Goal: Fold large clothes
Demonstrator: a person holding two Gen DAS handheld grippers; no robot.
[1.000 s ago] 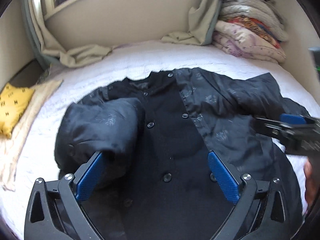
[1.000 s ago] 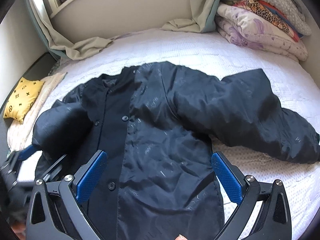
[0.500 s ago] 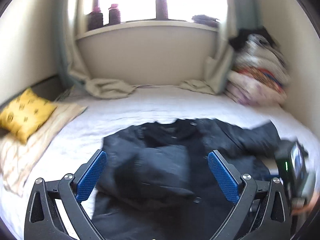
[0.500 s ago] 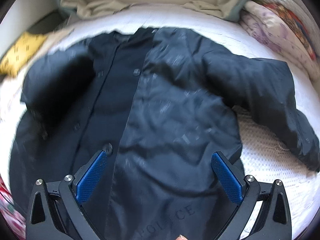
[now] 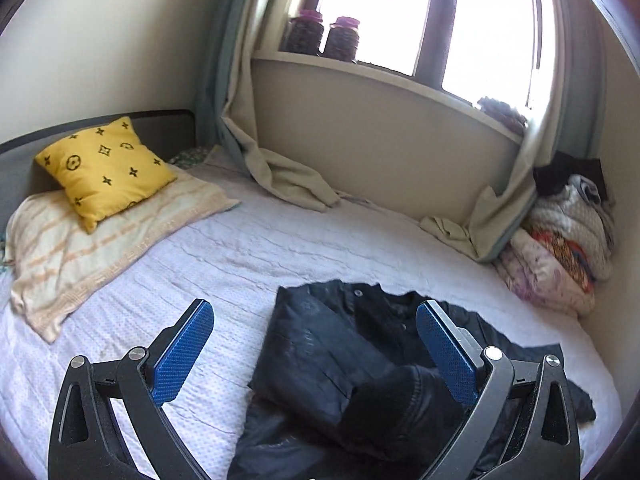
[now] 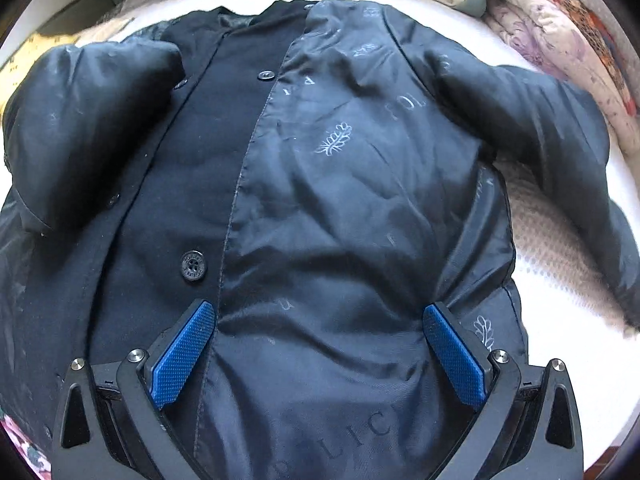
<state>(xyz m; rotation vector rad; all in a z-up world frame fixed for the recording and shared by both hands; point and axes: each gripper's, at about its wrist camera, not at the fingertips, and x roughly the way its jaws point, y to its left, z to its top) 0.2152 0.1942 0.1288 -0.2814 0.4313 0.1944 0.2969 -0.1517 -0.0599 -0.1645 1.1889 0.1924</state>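
Observation:
A large dark navy jacket [image 6: 340, 168] lies spread on the white bed, front up, one front panel turned back to show shiny printed lining. Its left sleeve [image 6: 84, 120] is folded in over the chest; its right sleeve [image 6: 552, 132] stretches out to the right. My right gripper [image 6: 320, 344] is open and empty, low over the jacket's lower front. My left gripper [image 5: 316, 344] is open and empty, raised and tilted up over the bed; the jacket [image 5: 360, 368] shows in its lower right with the folded sleeve on top.
A yellow patterned cushion [image 5: 106, 166] rests on a striped towel [image 5: 88, 240] at the bed's left. Beige curtains [image 5: 280, 176] pool along the window wall. Folded blankets [image 5: 560, 248] are stacked at the right. Two jars [image 5: 320, 36] stand on the sill.
My left gripper has lifted and tilted up and left, away from the jacket. My right gripper has dropped closer over the jacket's front. Both stay open.

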